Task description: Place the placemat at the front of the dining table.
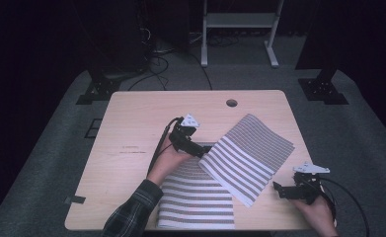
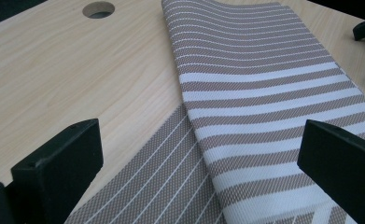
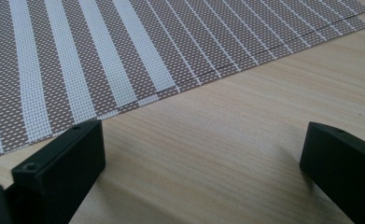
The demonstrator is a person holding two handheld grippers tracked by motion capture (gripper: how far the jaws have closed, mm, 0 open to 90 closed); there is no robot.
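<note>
Striped woven mats [image 1: 245,155] bear no readable writing; left gripper [image 1: 200,150] and right gripper [image 1: 278,190] fingers spread.

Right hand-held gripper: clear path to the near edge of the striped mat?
Probably yes. The right hand-held gripper stands open over bare table, and the striped mat edge lies just ahead with nothing between.

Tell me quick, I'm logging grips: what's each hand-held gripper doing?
Left hand-held gripper: open, holding nothing, over the striped placemat.
Right hand-held gripper: open, empty, beside the mat.
</note>
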